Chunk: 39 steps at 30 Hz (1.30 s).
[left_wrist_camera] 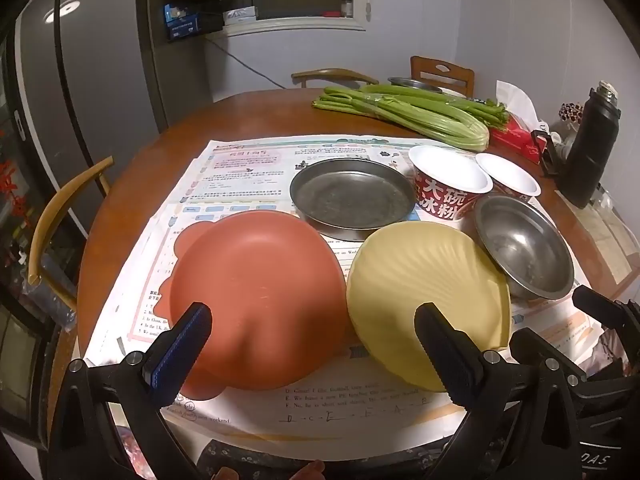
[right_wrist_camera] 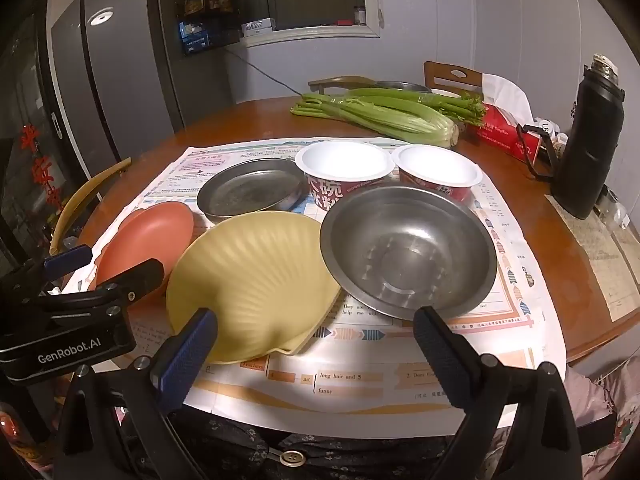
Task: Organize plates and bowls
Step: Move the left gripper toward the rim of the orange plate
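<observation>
Seemingly nothing is sorted yet — both grippers, left and right, hang spread and empty at the frame bottom, so next comes gripping the yellow shell-shaped plastic plate by its rim.

Both wrist cameras face the table closely, sharing its dishes.

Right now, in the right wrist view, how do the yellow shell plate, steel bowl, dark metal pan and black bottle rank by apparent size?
1. yellow shell plate and steel bowl: alike, both nearest the camera, so unranked.
2. dark metal pan, farther back.
3. black bottle.
</observation>
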Each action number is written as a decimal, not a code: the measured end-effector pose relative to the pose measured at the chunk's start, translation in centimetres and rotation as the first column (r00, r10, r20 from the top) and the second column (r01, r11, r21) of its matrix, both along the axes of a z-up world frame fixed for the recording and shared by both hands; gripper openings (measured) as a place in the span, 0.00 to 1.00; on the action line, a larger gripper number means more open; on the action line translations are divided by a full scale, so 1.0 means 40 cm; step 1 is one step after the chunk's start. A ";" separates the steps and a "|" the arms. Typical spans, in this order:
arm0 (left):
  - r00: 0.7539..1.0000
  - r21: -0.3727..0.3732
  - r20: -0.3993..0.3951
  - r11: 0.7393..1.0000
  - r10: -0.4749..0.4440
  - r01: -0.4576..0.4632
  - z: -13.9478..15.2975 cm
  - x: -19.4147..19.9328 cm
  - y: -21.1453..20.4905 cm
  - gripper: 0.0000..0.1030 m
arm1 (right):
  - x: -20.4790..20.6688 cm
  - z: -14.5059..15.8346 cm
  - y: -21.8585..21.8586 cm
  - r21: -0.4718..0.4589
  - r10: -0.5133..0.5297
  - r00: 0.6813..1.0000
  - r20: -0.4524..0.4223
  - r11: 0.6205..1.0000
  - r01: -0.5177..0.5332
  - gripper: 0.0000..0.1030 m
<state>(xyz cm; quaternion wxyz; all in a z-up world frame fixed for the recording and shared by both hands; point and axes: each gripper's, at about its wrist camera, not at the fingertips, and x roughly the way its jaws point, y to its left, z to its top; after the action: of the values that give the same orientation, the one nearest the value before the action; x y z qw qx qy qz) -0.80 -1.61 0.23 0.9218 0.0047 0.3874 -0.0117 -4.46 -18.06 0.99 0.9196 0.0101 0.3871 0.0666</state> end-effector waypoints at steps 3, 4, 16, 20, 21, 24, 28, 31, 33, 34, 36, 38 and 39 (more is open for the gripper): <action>1.000 -0.001 0.002 1.000 0.000 0.000 0.000 -0.002 -0.002 0.98 | 0.001 0.000 -0.001 -0.001 0.002 1.000 -0.002 1.000 -0.002 0.96; 1.000 -0.001 0.002 1.000 -0.001 0.001 0.001 -0.003 -0.002 0.98 | 0.001 0.001 0.000 -0.002 0.001 1.000 -0.003 1.000 -0.001 0.96; 1.000 -0.010 0.003 1.000 -0.004 0.004 0.003 -0.006 0.007 0.98 | 0.004 0.001 0.004 -0.002 0.003 1.000 0.010 1.000 -0.003 0.96; 1.000 -0.019 0.012 1.000 0.019 -0.019 0.013 -0.007 0.035 0.98 | 0.006 0.009 0.013 0.003 0.026 0.999 0.020 1.000 -0.026 0.96; 0.999 -0.022 0.016 0.999 0.028 -0.028 0.017 -0.008 0.046 0.98 | 0.009 0.016 0.019 0.001 0.040 0.999 0.024 0.999 -0.040 0.96; 0.997 -0.035 0.030 0.997 0.070 -0.069 0.030 -0.010 0.091 0.98 | 0.016 0.036 0.036 0.005 0.083 0.995 0.046 0.997 -0.083 0.96; 0.992 -0.068 0.027 0.990 0.125 -0.123 0.042 -0.012 0.167 0.98 | 0.026 0.062 0.080 0.002 0.162 0.979 0.120 0.986 -0.164 0.96; 0.985 -0.094 0.020 0.981 0.173 -0.171 0.044 -0.013 0.228 0.98 | 0.042 0.076 0.118 -0.001 0.212 0.971 0.110 0.977 -0.213 0.96; 0.980 -0.111 0.011 0.975 0.198 -0.195 0.044 -0.014 0.260 0.98 | 0.058 0.083 0.151 -0.003 0.252 0.957 0.146 0.967 -0.254 0.96; 0.979 -0.118 0.006 0.972 0.206 -0.204 0.042 -0.014 0.277 0.98 | 0.066 0.084 0.156 0.011 0.264 0.956 0.127 0.964 -0.267 0.96; 0.975 -0.136 -0.013 0.965 0.223 -0.222 0.035 -0.013 0.308 0.98 | 0.081 0.082 0.181 0.013 0.292 0.951 0.104 0.955 -0.295 0.96; 0.970 -0.148 -0.032 0.959 0.241 -0.243 0.024 -0.007 0.333 0.98 | 0.100 0.069 0.218 -0.039 0.315 0.946 0.084 0.949 -0.312 0.96; 0.968 -0.155 -0.044 0.955 0.249 -0.253 0.018 -0.004 0.343 0.98 | 0.108 0.064 0.234 -0.053 0.332 0.941 0.072 0.943 -0.328 0.95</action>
<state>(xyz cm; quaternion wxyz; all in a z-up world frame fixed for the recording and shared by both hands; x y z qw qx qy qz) -0.96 12.11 0.95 0.9085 -0.1184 0.3939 0.0743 -0.13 -8.70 3.54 0.9102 -0.0762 0.3474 0.2122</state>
